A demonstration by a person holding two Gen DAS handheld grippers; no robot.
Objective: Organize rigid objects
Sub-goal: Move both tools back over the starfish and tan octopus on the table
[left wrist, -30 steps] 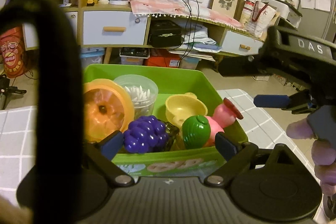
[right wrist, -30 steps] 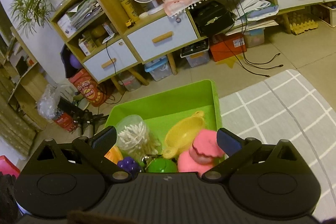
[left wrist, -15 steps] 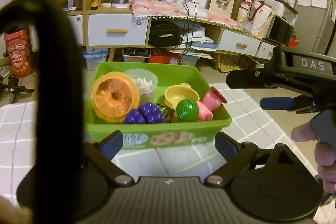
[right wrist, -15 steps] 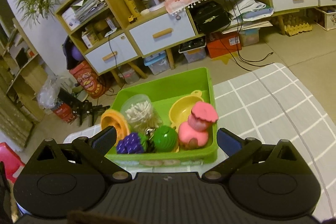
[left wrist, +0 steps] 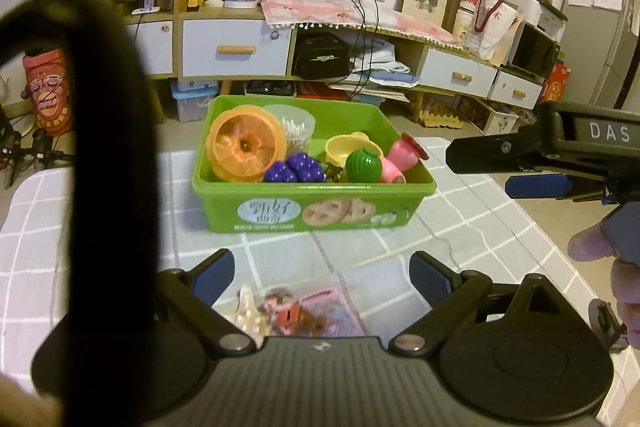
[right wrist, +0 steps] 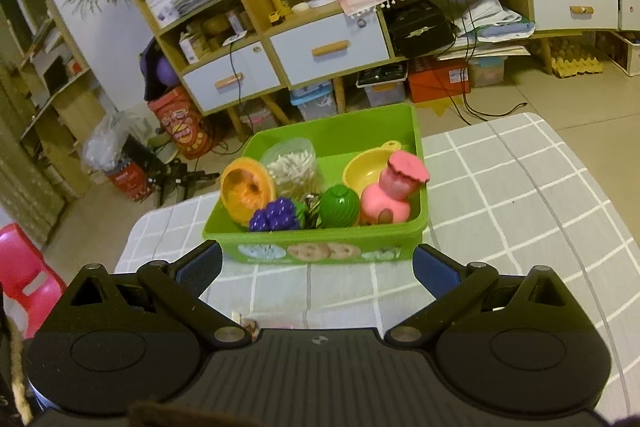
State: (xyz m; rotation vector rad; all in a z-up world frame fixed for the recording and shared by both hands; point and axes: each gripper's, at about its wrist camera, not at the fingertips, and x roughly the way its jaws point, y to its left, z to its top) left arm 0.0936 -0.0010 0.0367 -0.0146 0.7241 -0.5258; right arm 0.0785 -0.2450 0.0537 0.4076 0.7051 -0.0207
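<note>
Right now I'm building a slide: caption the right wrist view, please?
Open right gripper facing a green bin of toys on a checked cloth.

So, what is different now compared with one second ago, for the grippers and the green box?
Both grippers drew back from the green box: it looks smaller in both views, and its printed front and the checked cloth before it now show. Some small items came into view near the left gripper. The right gripper and the left stayed open and empty; the toys in the box kept their places.
</note>
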